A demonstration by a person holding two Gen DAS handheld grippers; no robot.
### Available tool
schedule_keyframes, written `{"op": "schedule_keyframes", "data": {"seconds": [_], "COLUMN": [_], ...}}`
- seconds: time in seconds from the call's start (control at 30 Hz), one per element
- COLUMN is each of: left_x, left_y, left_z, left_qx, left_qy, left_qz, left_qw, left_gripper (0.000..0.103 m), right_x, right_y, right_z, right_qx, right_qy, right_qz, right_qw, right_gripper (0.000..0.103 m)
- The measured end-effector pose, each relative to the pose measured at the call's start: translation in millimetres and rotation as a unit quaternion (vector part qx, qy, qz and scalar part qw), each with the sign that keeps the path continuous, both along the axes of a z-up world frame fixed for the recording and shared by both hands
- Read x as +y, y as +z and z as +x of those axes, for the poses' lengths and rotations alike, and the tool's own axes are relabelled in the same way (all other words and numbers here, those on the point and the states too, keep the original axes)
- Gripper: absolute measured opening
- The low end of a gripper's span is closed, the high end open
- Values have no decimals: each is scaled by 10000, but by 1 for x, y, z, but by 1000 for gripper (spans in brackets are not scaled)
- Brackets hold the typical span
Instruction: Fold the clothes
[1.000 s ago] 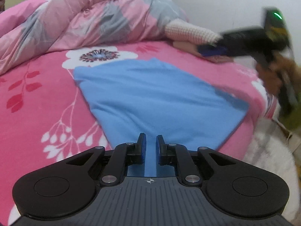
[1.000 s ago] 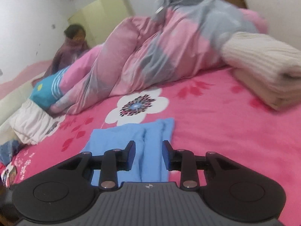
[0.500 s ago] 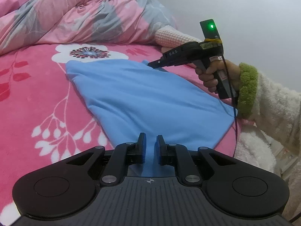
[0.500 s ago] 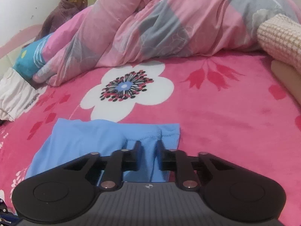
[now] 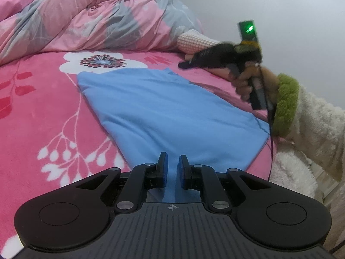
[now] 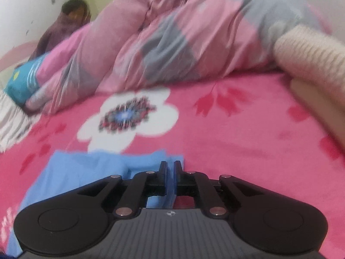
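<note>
Blue garment [image 5: 172, 112] flat on pink floral bed sheet [image 5: 43, 112], long shape tapering toward near end. Near end between jaws of left gripper [image 5: 171, 168], narrow gap, cloth filling it, clamped. Far corner [image 6: 170, 157] pinched in right gripper [image 6: 170, 173], jaws almost together, blue fabric squeezed between them.

Left wrist view only: whole garment length, far edge next to white flower print [image 5: 101, 61]; right gripper [image 5: 189, 63] seen from outside, blurred, tip just at or over far corner of cloth, contact not clear from this side. Right hand [image 5: 248, 79] around its handle, green cuff [image 5: 284, 105], cream fleece sleeve [image 5: 319, 133]. Green light [image 5: 249, 29] lit on top of unit. Bed edge at right, white fluffy fabric [image 5: 291, 172] below it.

Right wrist view only: close look at far corner, folded layers and hem visible, garment spreading left and down out of frame. Second person [image 6: 64, 26] at far left behind bedding, blurred. Teal patterned item [image 6: 23, 82] under quilt end, white cloth [image 6: 8, 120] at left edge.

Both views: pink and grey quilt [image 5: 97, 17] heaped along back of bed, cream knitted piece [image 6: 310, 58] at right side of it, near far corner of garment but apart. Right view motion-blurred overall.
</note>
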State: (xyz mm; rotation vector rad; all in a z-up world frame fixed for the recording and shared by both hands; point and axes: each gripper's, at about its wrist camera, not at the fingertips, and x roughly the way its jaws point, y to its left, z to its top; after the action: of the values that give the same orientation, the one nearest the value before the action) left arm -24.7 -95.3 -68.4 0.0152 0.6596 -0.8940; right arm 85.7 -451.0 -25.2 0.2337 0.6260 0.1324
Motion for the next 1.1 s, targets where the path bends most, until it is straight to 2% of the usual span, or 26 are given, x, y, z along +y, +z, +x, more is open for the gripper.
{"op": "schedule_keyframes", "data": {"seconds": [0.07,0.17,0.23,0.33,0.47,0.6,0.73,0.83,0.93,1.1], "left_x": [-1,0,-1,-1,1,3,4,5,5,6], "left_y": [0,-1,-1,-2,-3,-4,-4,-4,-4,-4], "left_z": [0,0,-1,-3,-1,-1,0,0,-1,-2], "left_qx": [-5,-15,-43,-69,-18,39,65,69,46,75], "left_qy": [-1,6,8,-4,-25,-19,-19,-19,-22,44], "left_qz": [9,16,28,33,-33,-103,-141,-168,-176,-241], "left_qw": [10000,10000,10000,10000,10000,9999,9999,9998,9998,9997], "left_gripper": [11,11,11,11,11,11,11,11,11,11], "right_x": [-2,3,6,4,0,11,15,15,13,21], "right_y": [8,4,-7,-21,-28,-22,-6,-19,-30,2], "right_z": [1,14,27,40,48,42,27,30,32,20], "right_qx": [8,341,706,977,1055,872,195,309,436,235], "right_qy": [166,441,575,608,708,903,644,490,403,121], "right_qz": [384,727,987,1359,1780,1487,1056,731,726,168], "right_qw": [9991,9958,9909,9840,9758,9809,9921,9956,9956,9995], "right_gripper": [6,11,24,24,22,3,2,2,2,6]}}
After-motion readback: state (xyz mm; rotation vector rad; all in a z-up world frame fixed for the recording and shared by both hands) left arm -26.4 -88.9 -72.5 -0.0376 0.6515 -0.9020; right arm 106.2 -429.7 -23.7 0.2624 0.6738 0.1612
